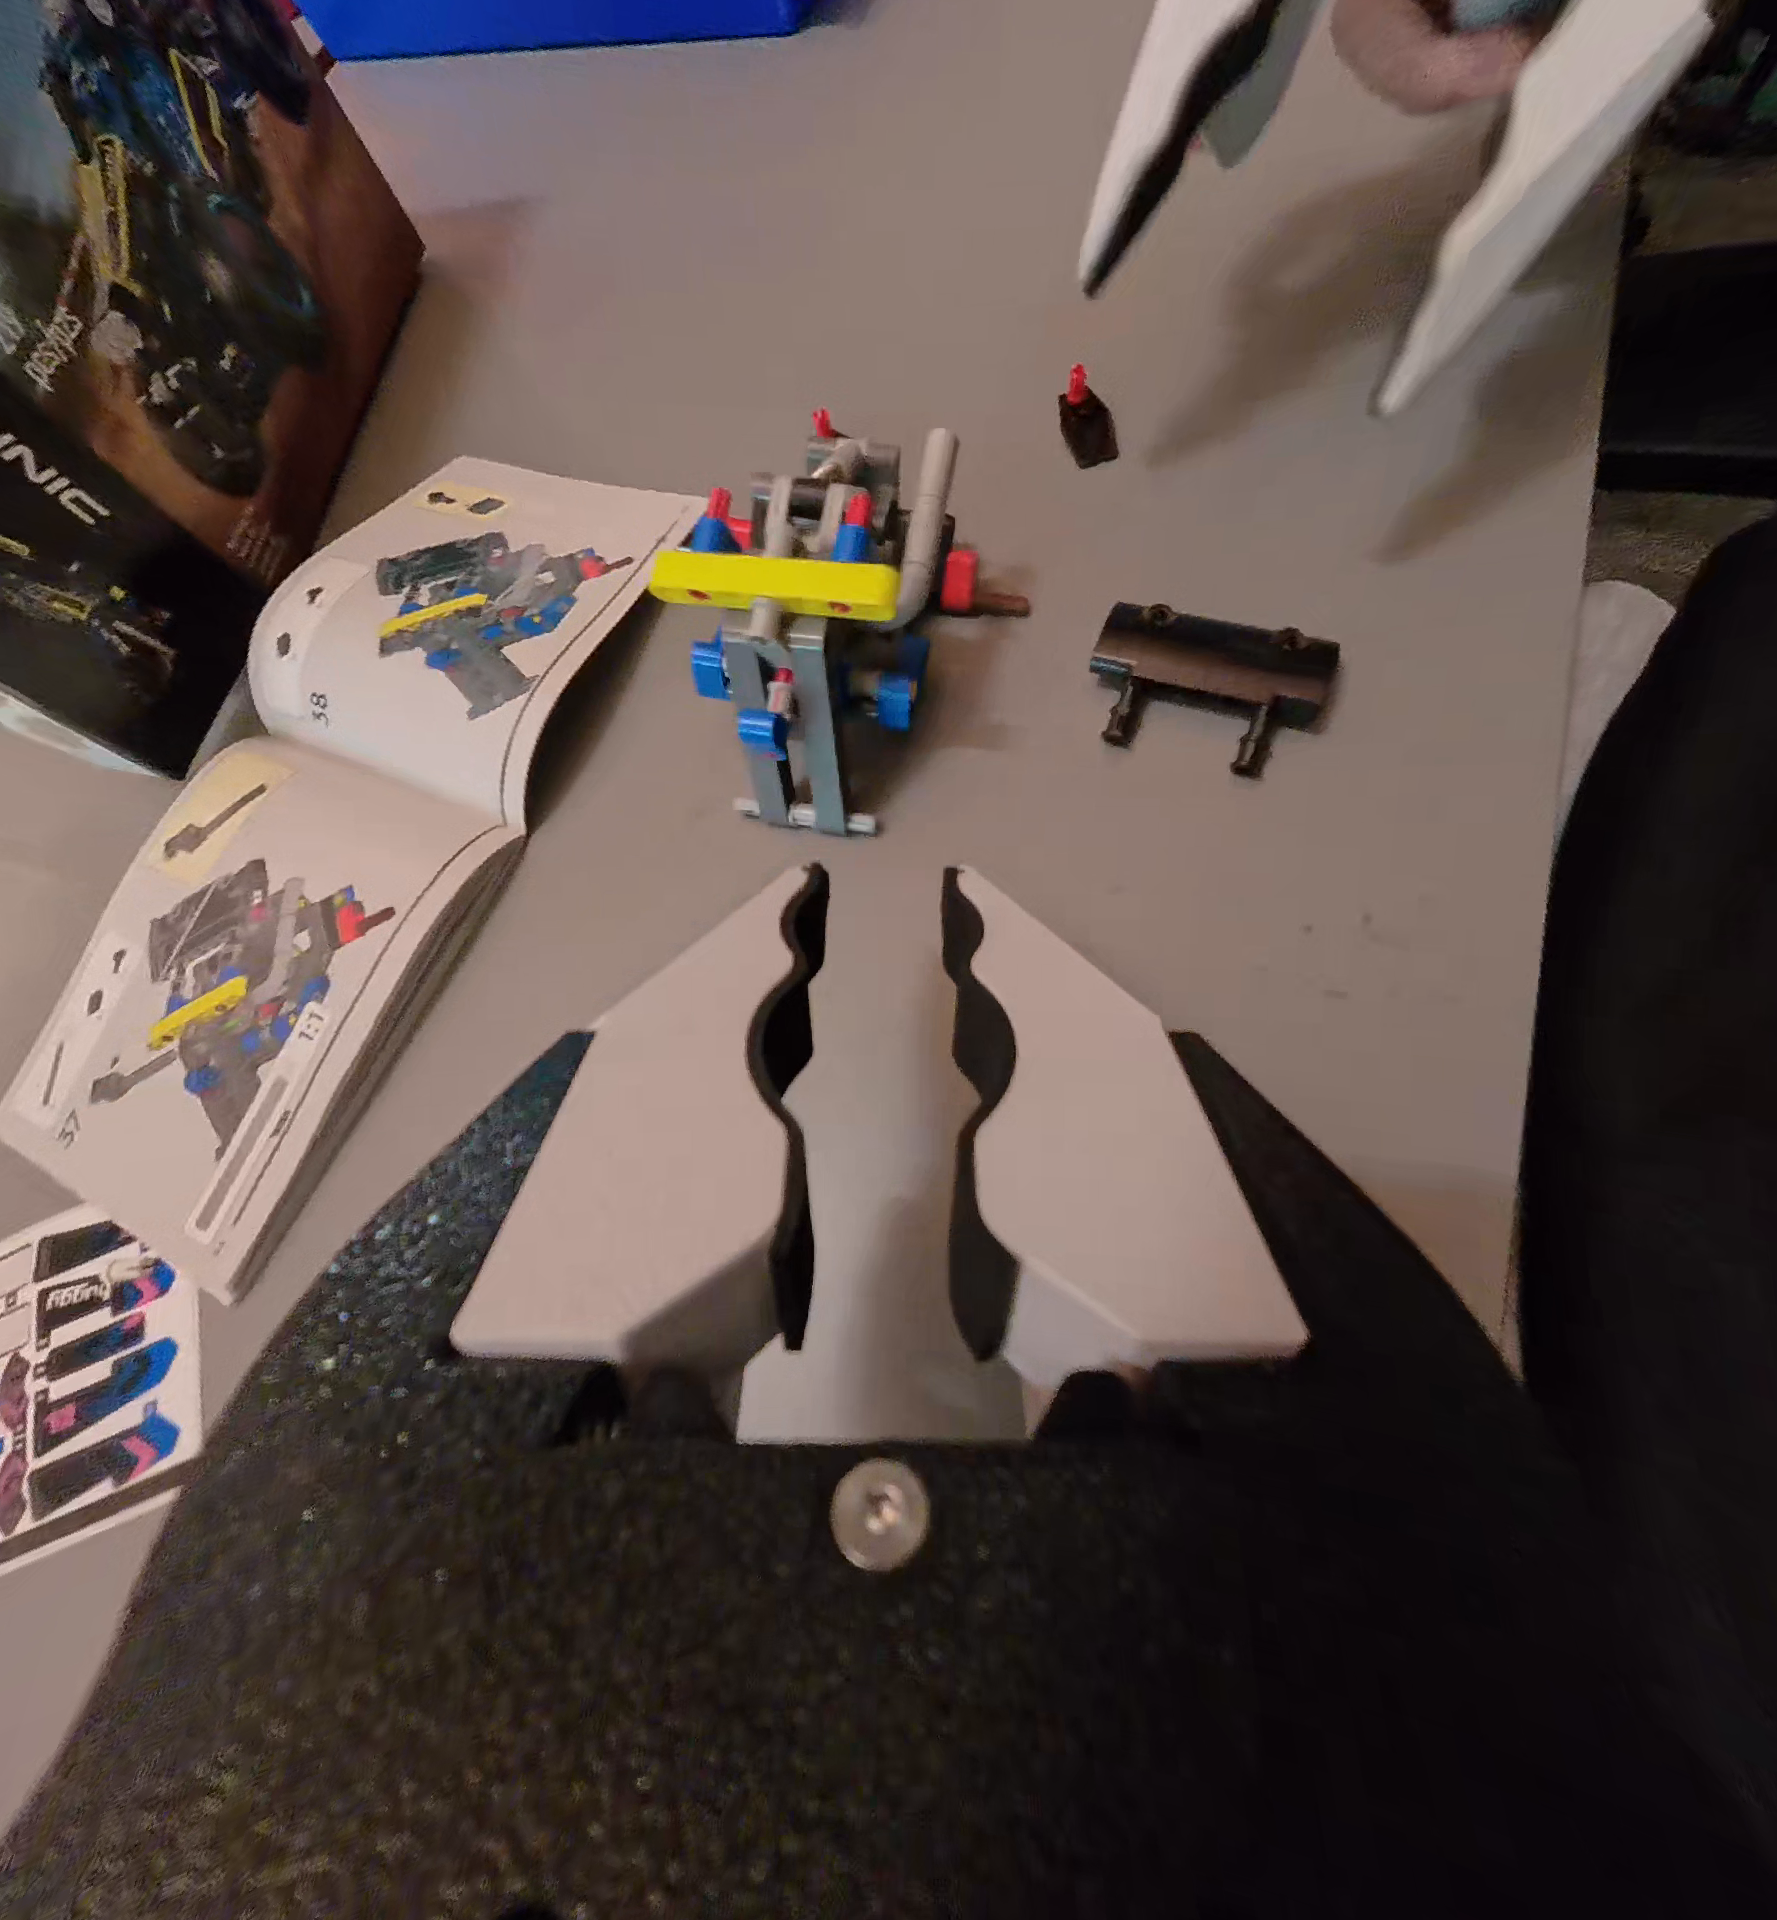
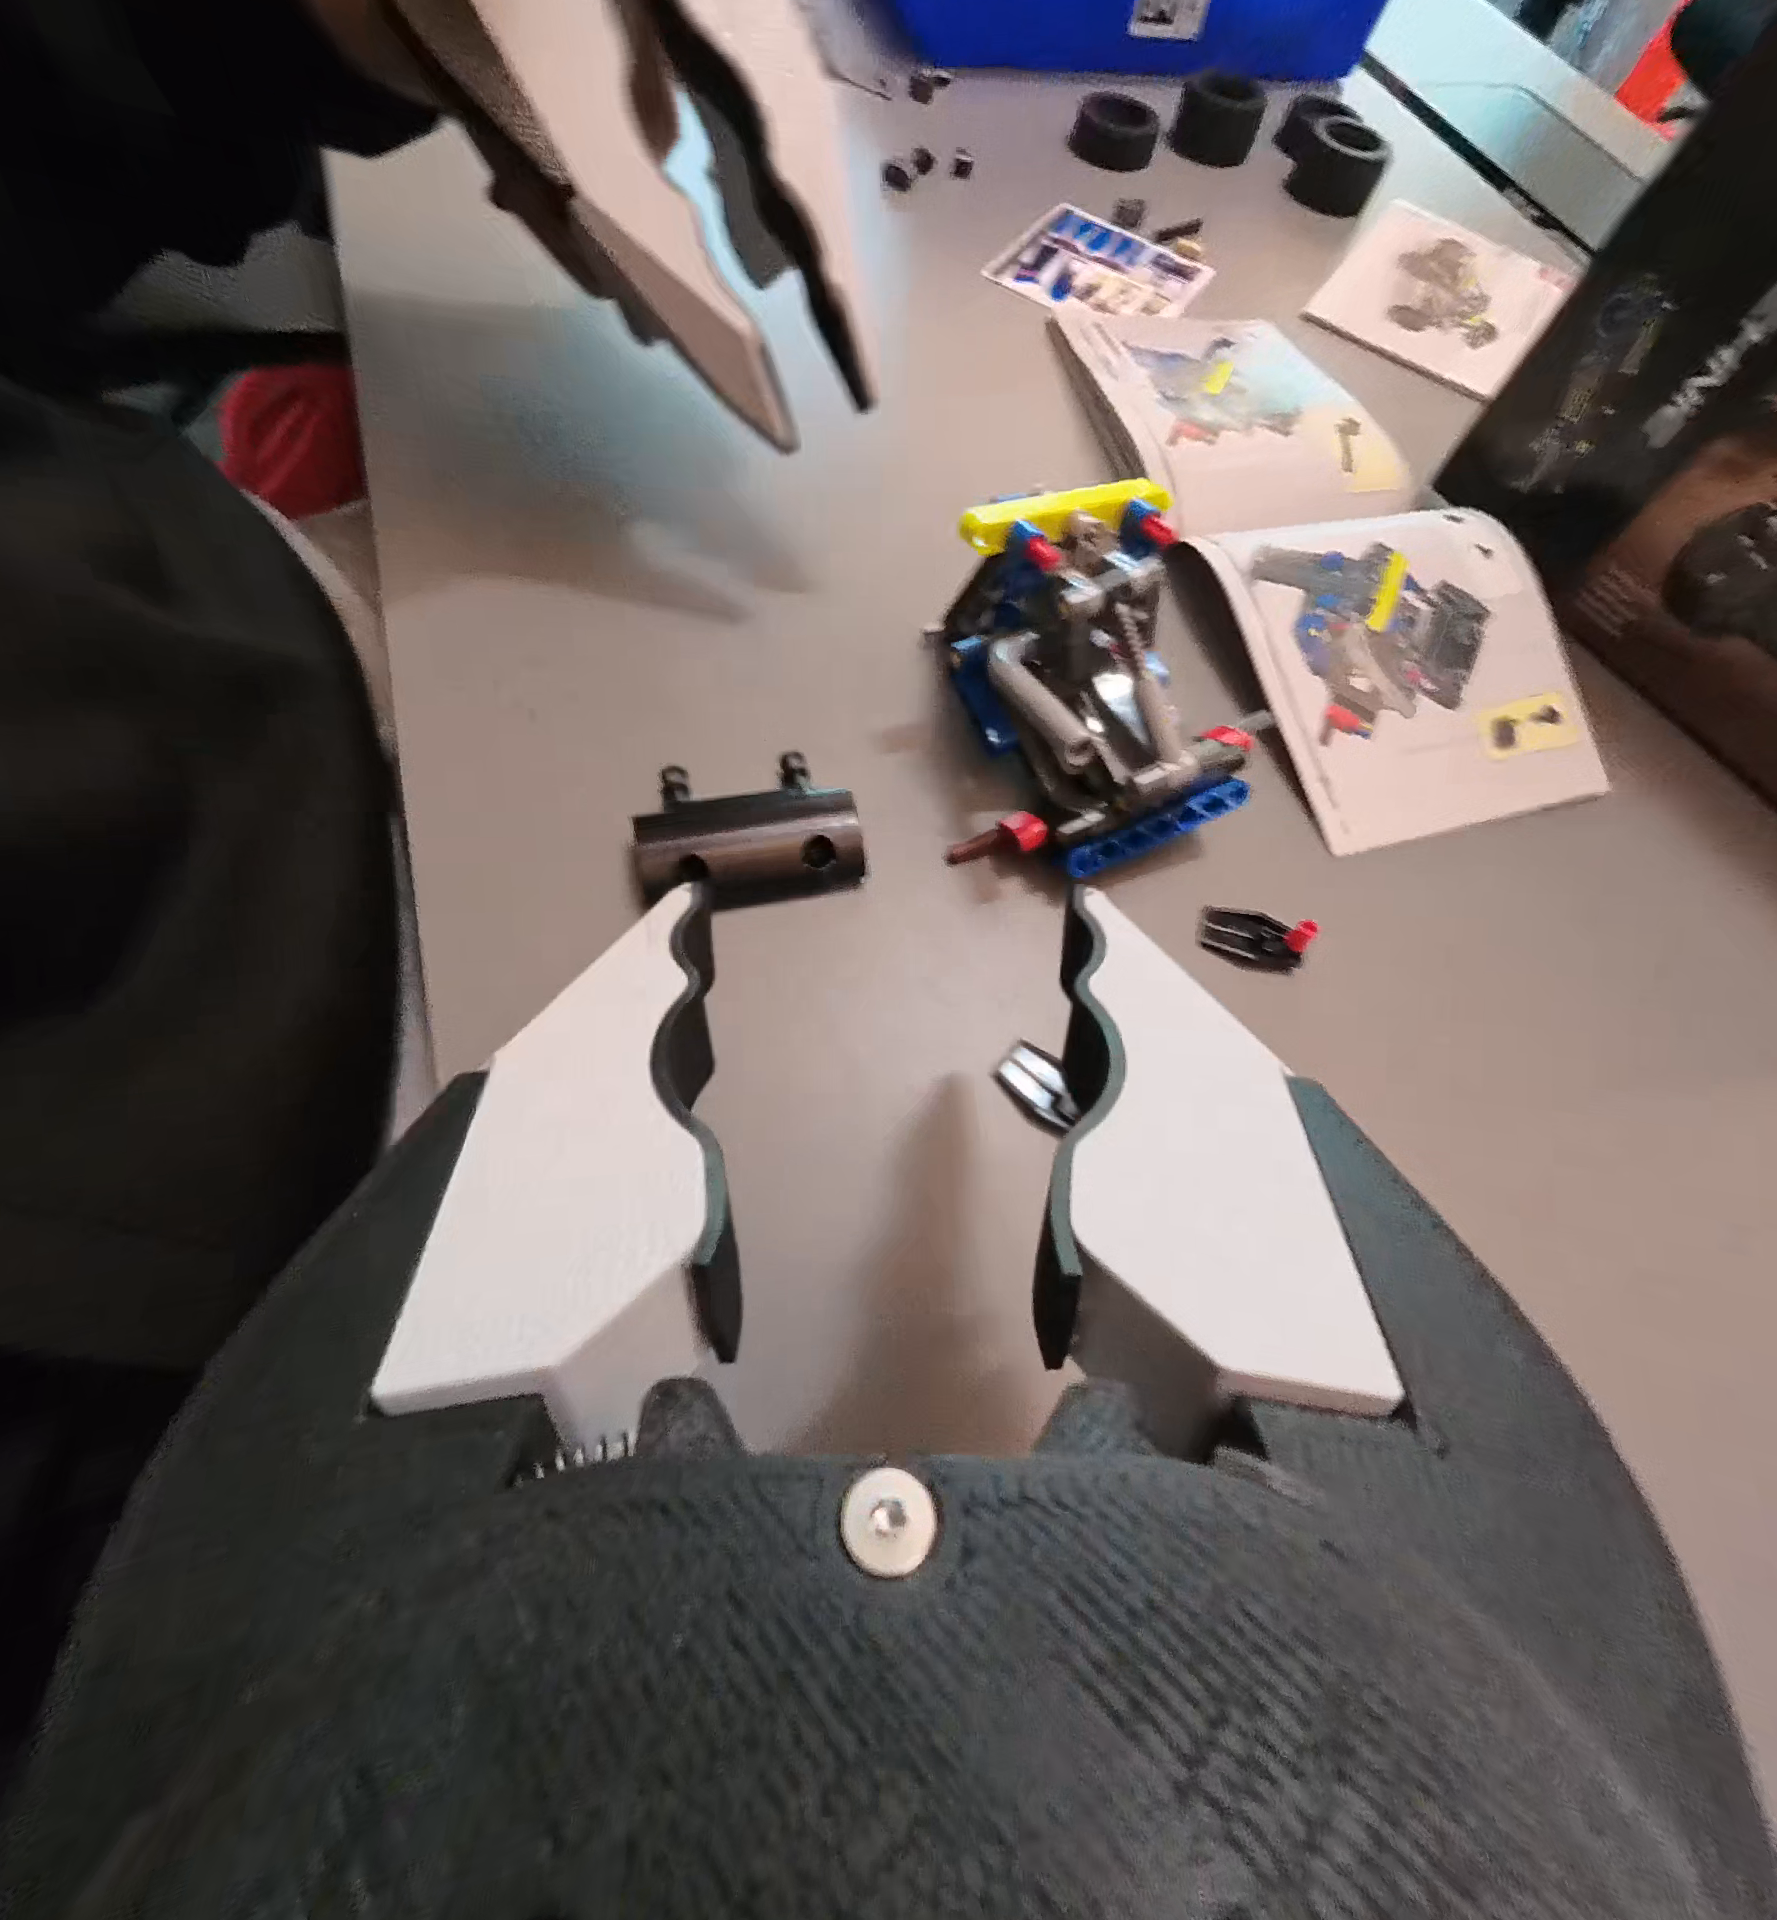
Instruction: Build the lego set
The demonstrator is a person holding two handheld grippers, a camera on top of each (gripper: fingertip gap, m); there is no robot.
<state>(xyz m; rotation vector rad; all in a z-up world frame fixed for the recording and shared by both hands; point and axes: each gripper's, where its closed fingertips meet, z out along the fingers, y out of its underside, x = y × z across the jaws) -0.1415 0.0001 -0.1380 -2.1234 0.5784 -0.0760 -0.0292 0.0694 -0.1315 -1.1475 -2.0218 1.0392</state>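
Left claw point(image 1: 884, 873) hovers low over the grey desk point(image 1: 1227, 987), its two pads a little apart with only bare desk showing between them; it grasps nothing. Just ahead of its tips stands a brick model point(image 1: 811, 623) of grey, blue and red parts with a yellow beam across it. Right of the model lies a black panel point(image 1: 1216, 665) with two pins pointing toward the camera. Farther off sits a small black piece with a red pin point(image 1: 1084, 421). An open manual point(image 1: 344, 831) lies left of the model, a sticker sheet point(image 1: 42, 1382) nearer the camera, and a dark box point(image 1: 136, 364) stands at the far left. The other claw hangs blurred at upper right, parted and bare.

Right claw point(image 2: 884, 914), seen from its own camera, is spread wide and holds nothing. Its left fingertip point(image 2: 681, 914) overlaps the near edge of the black panel point(image 2: 749, 842); whether it touches is unclear. A small shiny black piece point(image 2: 1035, 1081) lies on the desk point(image 2: 551, 623) just inside the right finger. The model point(image 2: 1081, 665) lies ahead to the right, the red-pinned piece point(image 2: 1258, 935) right of the tips. The manual point(image 2: 1383, 665), sticker sheet point(image 2: 1097, 260) and four black tyres point(image 2: 1227, 130) lie beyond, with the box point(image 2: 1694, 520) at the right edge. The left claw hangs blurred at upper left.
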